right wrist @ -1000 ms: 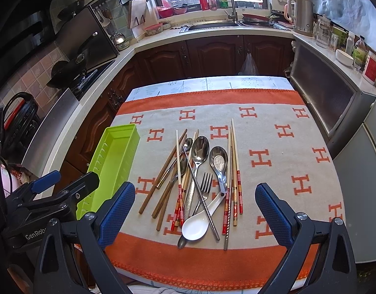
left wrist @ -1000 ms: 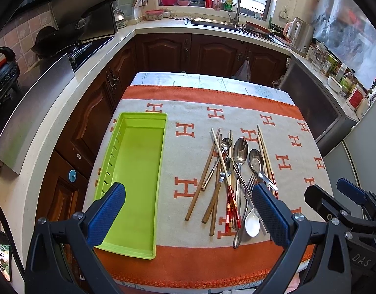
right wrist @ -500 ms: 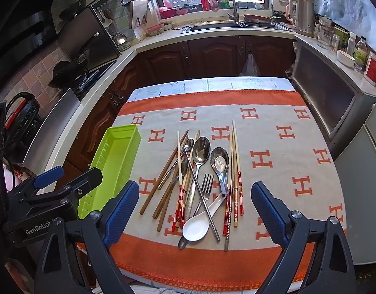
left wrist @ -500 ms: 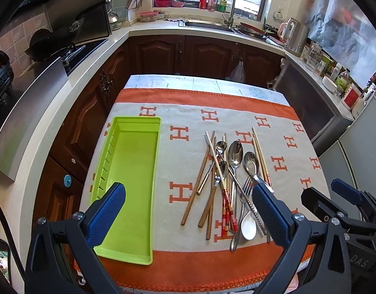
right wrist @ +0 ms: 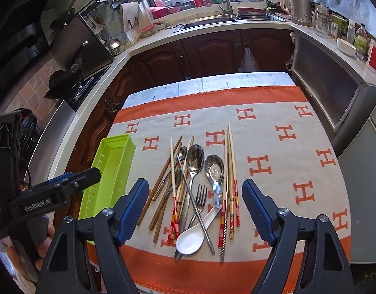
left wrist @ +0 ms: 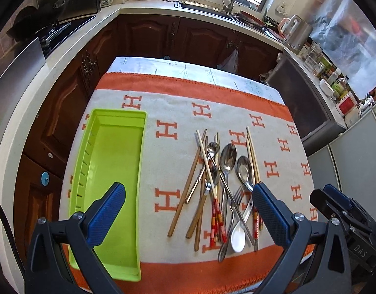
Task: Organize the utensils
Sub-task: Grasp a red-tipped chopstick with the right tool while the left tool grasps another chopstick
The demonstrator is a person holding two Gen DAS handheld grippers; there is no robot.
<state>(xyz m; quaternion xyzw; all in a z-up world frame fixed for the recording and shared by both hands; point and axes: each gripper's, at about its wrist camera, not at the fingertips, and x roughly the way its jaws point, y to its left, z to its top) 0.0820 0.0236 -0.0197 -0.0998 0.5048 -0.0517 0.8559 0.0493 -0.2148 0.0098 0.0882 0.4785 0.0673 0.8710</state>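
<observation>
Looking at the heap of utensils point(right wrist: 195, 196) lying mid-cloth, I count wooden chopsticks, steel spoons, a fork point(right wrist: 200, 196) and a white ceramic soup spoon point(right wrist: 190, 240), all crossed over one another. The steel will be slick and stiff, the ceramic spoon breakable, the chopsticks light and prone to roll, so I would pinch one piece across its handle near the close end. The empty green tray point(left wrist: 114, 161) sits on the cloth just left of the heap. My right gripper point(right wrist: 195, 210) hovers tilted down above the heap, jaws closing with nothing between them yet; my left gripper point(left wrist: 188, 213) hangs alongside, wide apart and empty.
</observation>
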